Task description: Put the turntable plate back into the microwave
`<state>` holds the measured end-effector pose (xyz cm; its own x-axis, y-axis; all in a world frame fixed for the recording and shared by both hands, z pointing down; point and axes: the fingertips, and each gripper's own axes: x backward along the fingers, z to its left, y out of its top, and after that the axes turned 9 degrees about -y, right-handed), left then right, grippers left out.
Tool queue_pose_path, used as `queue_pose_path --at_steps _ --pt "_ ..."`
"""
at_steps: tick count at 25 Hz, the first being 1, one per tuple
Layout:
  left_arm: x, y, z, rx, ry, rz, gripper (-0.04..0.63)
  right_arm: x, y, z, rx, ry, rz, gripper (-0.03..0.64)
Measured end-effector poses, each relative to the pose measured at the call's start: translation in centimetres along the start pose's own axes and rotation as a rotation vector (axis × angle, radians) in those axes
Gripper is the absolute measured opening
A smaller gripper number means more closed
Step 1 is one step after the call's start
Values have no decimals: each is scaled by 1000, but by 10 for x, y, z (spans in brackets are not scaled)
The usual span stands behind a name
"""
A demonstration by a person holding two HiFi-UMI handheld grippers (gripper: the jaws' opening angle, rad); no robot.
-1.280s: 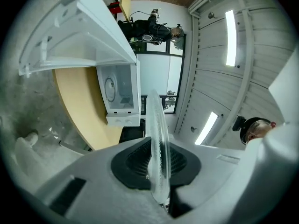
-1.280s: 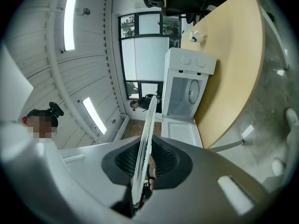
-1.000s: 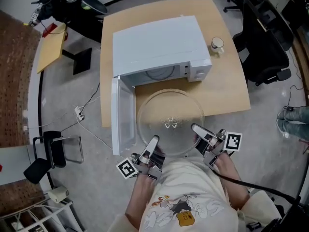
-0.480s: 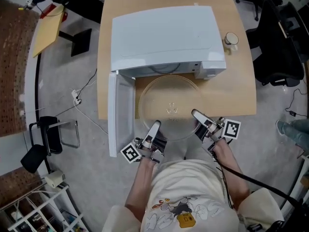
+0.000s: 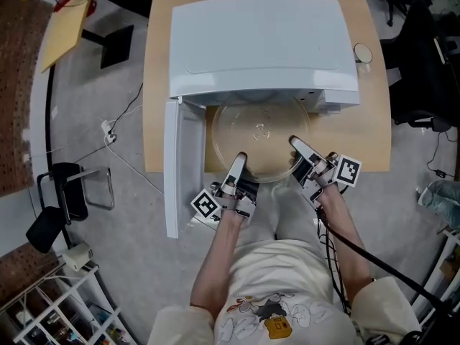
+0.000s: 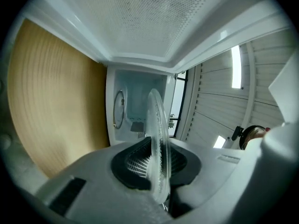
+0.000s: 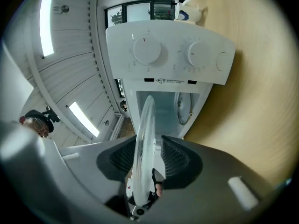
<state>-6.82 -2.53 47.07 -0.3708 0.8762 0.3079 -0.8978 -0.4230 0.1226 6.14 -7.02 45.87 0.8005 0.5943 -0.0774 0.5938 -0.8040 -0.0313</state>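
Pinches the near-left rim of the clear glass turntable plate (image 5: 260, 131) in the left gripper (image 5: 239, 161)'s jaws, both ribbed pads pressed flat on the glass. Takes the near-right rim between the right gripper (image 5: 295, 144)'s jaws too, though these are opening, with a gap showing between the glass and one pad.

Holds the plate level in front of the white microwave (image 5: 259, 42). Has its far part tucked out of sight under the microwave's top edge, at the mouth of the open cavity, and its near part out over the desk (image 5: 374, 146)'s front edge.

Shows the microwave door (image 5: 180, 167) swung wide at the left, reaching past the desk's front edge. Shows two round knobs (image 7: 144, 49) on the control panel beside the cavity. Finds a mug (image 5: 363, 52) near the desk's right edge, just beside the microwave.
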Motion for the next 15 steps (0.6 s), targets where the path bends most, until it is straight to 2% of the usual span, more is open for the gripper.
queue_pose_path --at_steps 1,6,10,15 --pt "-2 4 3 1 -1 -15 29 -3 -1 -1 -2 -1 0 152" --pt "-20 26 23 -39 3 -77 29 -16 -5 -18 4 -32 -13 171" --pt "-28 44 40 -53 12 -150 29 -35 -15 -28 9 -32 -8 173" --pt "-36 56 58 -58 34 -187 29 -61 -15 -46 -18 -57 -47 172"
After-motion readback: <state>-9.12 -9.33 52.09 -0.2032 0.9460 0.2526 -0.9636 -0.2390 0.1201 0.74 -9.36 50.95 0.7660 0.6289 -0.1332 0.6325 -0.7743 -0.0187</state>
